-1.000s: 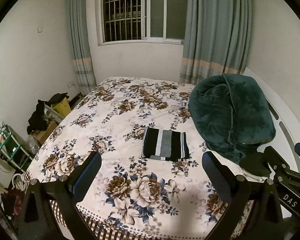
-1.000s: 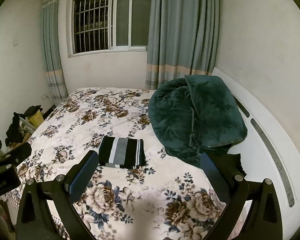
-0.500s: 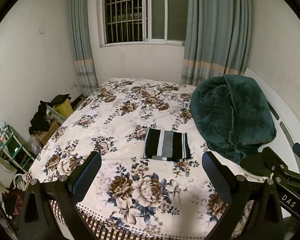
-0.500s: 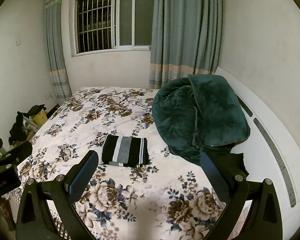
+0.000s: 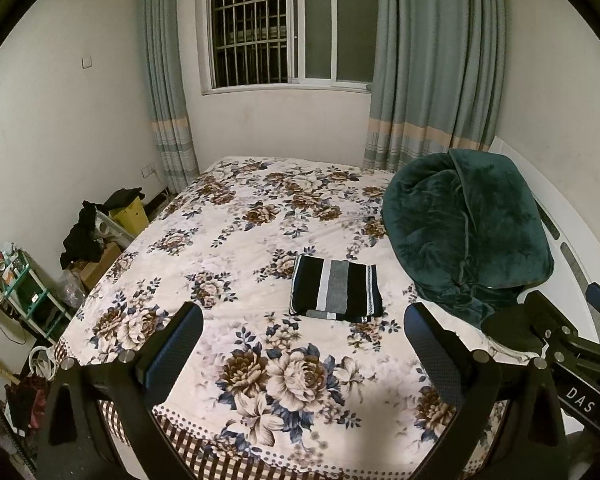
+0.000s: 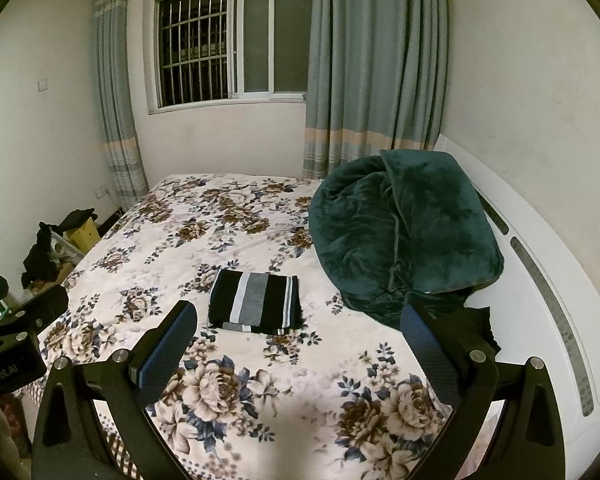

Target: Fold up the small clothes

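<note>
A small black garment with white and grey stripes [image 5: 335, 291] lies folded into a neat rectangle on the floral bedspread [image 5: 236, 240], right of the bed's middle. It also shows in the right wrist view [image 6: 256, 301]. My left gripper [image 5: 302, 344] is open and empty, held above the near edge of the bed, well short of the garment. My right gripper [image 6: 300, 342] is open and empty too, at about the same distance. The right gripper's body shows at the right edge of the left wrist view [image 5: 556, 344].
A bunched dark green blanket [image 5: 464, 232] lies on the right side of the bed against the white headboard [image 6: 540, 280]. A small dark cloth [image 6: 474, 326] lies below it. Boxes and dark clothes [image 5: 100, 228] and a shelf rack [image 5: 24, 292] stand on the floor at left.
Both grippers have drawn back and risen slightly from the bed; the folded garment looks a little farther away. The garment has not moved, and both grippers stay open.
</note>
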Action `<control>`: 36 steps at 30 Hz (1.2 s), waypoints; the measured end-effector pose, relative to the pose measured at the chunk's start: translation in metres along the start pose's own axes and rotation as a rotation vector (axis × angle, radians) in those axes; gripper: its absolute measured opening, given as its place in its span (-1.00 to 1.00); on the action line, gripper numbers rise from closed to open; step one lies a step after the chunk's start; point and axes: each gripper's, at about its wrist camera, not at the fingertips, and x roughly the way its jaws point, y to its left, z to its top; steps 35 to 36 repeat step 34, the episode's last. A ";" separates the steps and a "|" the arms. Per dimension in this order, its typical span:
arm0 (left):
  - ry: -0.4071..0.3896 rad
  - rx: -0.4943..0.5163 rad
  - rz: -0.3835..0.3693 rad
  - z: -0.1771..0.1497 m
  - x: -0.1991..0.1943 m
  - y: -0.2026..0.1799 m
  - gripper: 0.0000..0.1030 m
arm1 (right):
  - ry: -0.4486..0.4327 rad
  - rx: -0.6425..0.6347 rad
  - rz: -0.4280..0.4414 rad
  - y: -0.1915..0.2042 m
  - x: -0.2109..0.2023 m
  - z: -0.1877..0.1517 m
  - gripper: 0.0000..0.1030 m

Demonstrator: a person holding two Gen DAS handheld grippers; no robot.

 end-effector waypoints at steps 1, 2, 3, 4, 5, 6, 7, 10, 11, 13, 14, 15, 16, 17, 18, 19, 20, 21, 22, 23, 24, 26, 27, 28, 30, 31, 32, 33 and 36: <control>-0.001 -0.002 0.001 0.000 0.000 -0.001 1.00 | 0.000 0.000 -0.001 0.000 0.000 0.000 1.00; -0.001 -0.002 0.001 0.000 0.000 -0.001 1.00 | 0.000 0.002 0.000 0.000 -0.001 0.000 1.00; -0.001 -0.001 0.000 0.000 0.000 0.000 1.00 | 0.000 0.004 0.002 0.000 -0.001 0.000 1.00; -0.001 -0.001 0.002 -0.001 0.000 -0.001 1.00 | 0.000 0.002 0.003 0.001 0.000 0.000 1.00; 0.000 -0.001 0.002 -0.001 0.000 -0.001 1.00 | -0.001 0.001 0.004 0.001 0.000 0.000 1.00; 0.001 -0.001 0.001 -0.001 -0.001 0.000 1.00 | -0.002 0.000 0.005 0.002 0.000 0.000 1.00; -0.001 -0.002 0.001 -0.001 -0.001 -0.001 1.00 | -0.001 0.001 0.005 0.002 0.000 -0.001 1.00; -0.001 -0.003 0.003 -0.001 0.000 -0.002 1.00 | -0.001 0.002 0.004 0.002 0.000 -0.001 1.00; -0.001 -0.003 0.005 -0.001 0.000 -0.002 1.00 | -0.001 0.004 0.005 0.002 0.000 -0.001 1.00; -0.002 -0.003 0.003 -0.001 -0.001 -0.002 1.00 | -0.002 0.004 0.006 0.004 0.000 -0.001 1.00; -0.002 -0.002 0.004 -0.001 0.000 -0.002 1.00 | -0.001 0.004 0.007 0.004 0.000 -0.001 1.00; -0.003 -0.001 0.003 -0.001 -0.001 -0.001 1.00 | -0.001 0.005 0.007 0.004 0.000 -0.001 1.00; -0.002 -0.002 0.002 -0.001 0.000 -0.002 1.00 | -0.002 0.005 0.006 0.004 0.000 -0.001 1.00; -0.001 -0.002 0.003 0.000 0.000 -0.002 1.00 | -0.002 0.005 0.007 0.005 0.000 -0.001 1.00; -0.001 -0.002 0.003 -0.001 -0.001 -0.001 1.00 | -0.001 0.005 0.007 0.005 0.000 -0.002 1.00; 0.000 -0.002 0.002 -0.001 0.000 -0.002 1.00 | -0.001 0.006 0.006 0.005 -0.001 -0.002 1.00; -0.001 -0.001 0.004 -0.001 0.000 -0.002 1.00 | -0.002 0.006 0.006 0.005 -0.001 -0.002 1.00; -0.001 -0.002 0.004 -0.001 -0.001 -0.002 1.00 | -0.002 0.006 0.006 0.005 -0.001 -0.002 1.00; -0.002 -0.002 0.002 -0.001 0.000 -0.002 1.00 | -0.003 0.006 0.006 0.004 -0.001 -0.002 1.00; -0.001 -0.002 0.004 -0.001 -0.001 -0.002 1.00 | -0.003 0.005 0.006 0.004 -0.001 -0.002 1.00; -0.001 -0.001 0.003 -0.001 0.000 -0.002 1.00 | -0.003 0.005 0.005 0.004 -0.001 -0.002 1.00; -0.001 -0.001 0.001 -0.001 0.000 -0.002 1.00 | -0.003 0.007 0.006 0.005 -0.001 -0.003 1.00; -0.001 -0.001 0.002 -0.001 0.000 -0.002 1.00 | -0.002 0.007 0.005 0.004 -0.001 -0.003 1.00; -0.002 -0.001 0.001 0.000 0.000 -0.002 1.00 | -0.002 0.007 0.004 0.004 -0.001 -0.003 1.00; -0.002 0.001 0.000 0.000 0.000 -0.002 1.00 | -0.002 0.008 0.004 0.004 -0.001 -0.004 1.00; -0.006 0.003 0.001 0.000 0.000 -0.002 1.00 | -0.002 0.008 0.003 0.004 -0.002 -0.004 1.00; -0.011 0.004 0.005 0.000 -0.001 -0.001 1.00 | -0.003 0.009 0.003 0.005 -0.002 -0.004 1.00; -0.014 0.004 0.005 -0.001 -0.004 -0.001 1.00 | -0.004 0.010 0.002 0.005 -0.002 -0.004 1.00; -0.017 0.003 0.004 -0.001 -0.006 0.000 1.00 | -0.004 0.008 0.003 0.004 -0.002 -0.004 1.00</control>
